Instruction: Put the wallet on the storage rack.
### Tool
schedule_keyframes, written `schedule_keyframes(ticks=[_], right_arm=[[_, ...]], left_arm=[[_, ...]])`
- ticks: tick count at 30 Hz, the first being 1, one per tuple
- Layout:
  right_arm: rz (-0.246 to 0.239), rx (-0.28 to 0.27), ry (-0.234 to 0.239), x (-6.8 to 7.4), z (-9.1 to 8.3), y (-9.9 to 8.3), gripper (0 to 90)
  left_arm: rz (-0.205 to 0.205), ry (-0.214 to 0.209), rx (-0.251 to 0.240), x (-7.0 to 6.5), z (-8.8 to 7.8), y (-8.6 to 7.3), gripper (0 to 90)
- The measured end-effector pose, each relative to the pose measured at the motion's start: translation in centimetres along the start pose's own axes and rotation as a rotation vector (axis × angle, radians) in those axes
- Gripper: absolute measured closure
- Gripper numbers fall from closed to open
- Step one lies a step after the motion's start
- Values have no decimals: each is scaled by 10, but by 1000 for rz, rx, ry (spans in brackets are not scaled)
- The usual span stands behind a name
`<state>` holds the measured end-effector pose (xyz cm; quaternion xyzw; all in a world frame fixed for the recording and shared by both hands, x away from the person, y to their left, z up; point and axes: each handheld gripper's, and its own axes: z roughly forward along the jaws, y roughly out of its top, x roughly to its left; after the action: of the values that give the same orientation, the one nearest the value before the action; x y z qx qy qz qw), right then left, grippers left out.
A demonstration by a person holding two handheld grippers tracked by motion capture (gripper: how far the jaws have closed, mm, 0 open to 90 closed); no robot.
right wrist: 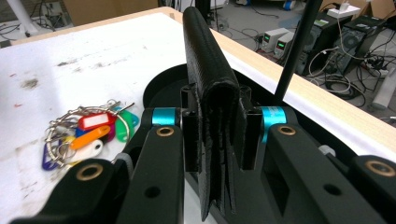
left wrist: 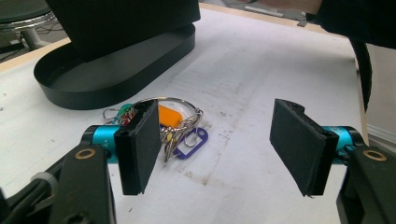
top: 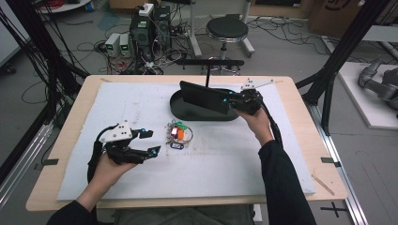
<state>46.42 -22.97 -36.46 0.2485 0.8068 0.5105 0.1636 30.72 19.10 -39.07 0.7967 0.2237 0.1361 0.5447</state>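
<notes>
A bunch of keys with coloured tags [top: 177, 134] [left wrist: 175, 130] [right wrist: 86, 133] lies on the white mat near the table's middle. My left gripper [top: 151, 142] [left wrist: 224, 144] hovers just left of the keys, jaws open and empty. A black oval tray [top: 187, 111] [left wrist: 93, 79] sits behind the keys. My right gripper [top: 234, 101] [right wrist: 217, 135] holds a flat black wallet [top: 204, 97] [right wrist: 210, 79] on edge over the tray, jaws shut on its lower end.
The white mat [top: 211, 159] covers most of the wooden table [top: 300, 108]. A thin black rod [right wrist: 294, 46] rises behind the tray. A stool [top: 227, 29] and computers with cables [top: 150, 28] stand on the floor beyond the far edge.
</notes>
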Motion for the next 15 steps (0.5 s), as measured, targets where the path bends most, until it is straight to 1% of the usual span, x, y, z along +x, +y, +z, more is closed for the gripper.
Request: schedule_keyframes(ticks=[4, 8, 13, 15], right_arm=[[29, -13, -7, -5, 9, -5, 772], [41, -21, -30, -8, 16, -9, 772], [71, -27, -32, -13, 23, -14, 772], [73, -25, -38, -13, 26, -16, 772]], left_arm=[[-6, 3, -2, 1, -1, -2, 334], [-6, 4, -8, 2, -3, -3, 334], [-11, 4, -10, 2, -3, -4, 334], [-9, 3, -8, 2, -2, -5, 334]])
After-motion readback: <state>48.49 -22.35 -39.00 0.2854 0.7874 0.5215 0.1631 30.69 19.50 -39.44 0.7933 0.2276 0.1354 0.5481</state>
